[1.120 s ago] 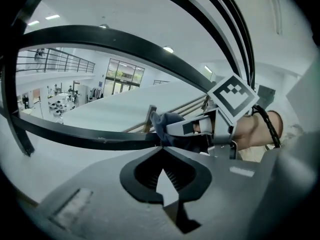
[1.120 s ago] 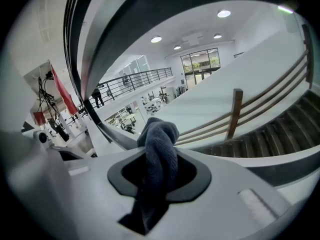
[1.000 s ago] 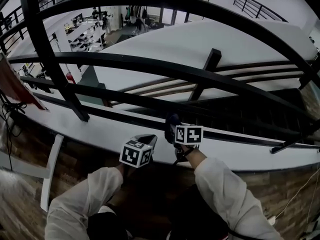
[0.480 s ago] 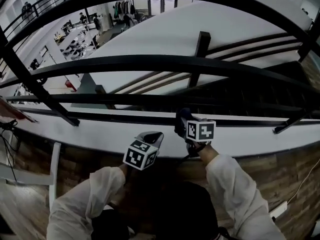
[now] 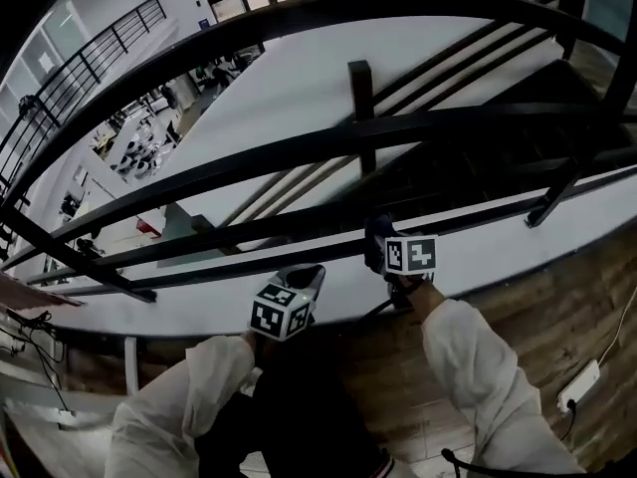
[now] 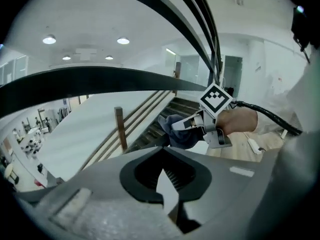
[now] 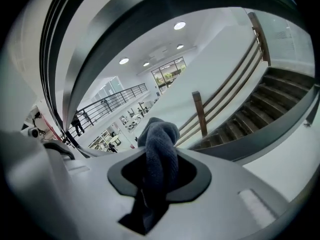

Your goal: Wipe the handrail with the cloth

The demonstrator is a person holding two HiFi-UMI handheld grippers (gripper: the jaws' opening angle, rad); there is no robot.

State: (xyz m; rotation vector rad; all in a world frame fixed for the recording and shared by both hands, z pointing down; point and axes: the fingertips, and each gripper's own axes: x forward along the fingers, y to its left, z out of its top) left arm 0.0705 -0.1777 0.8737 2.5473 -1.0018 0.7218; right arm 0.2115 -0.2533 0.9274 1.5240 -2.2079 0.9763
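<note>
The right gripper is clamped on the dark cloth, which bunches out of the jaws toward 12 o'clock. In the head view the cloth lies against a low bar of the railing; I cannot tell if they touch. The left gripper sits at 8 o'clock from the right, jaws together and empty.
</note>
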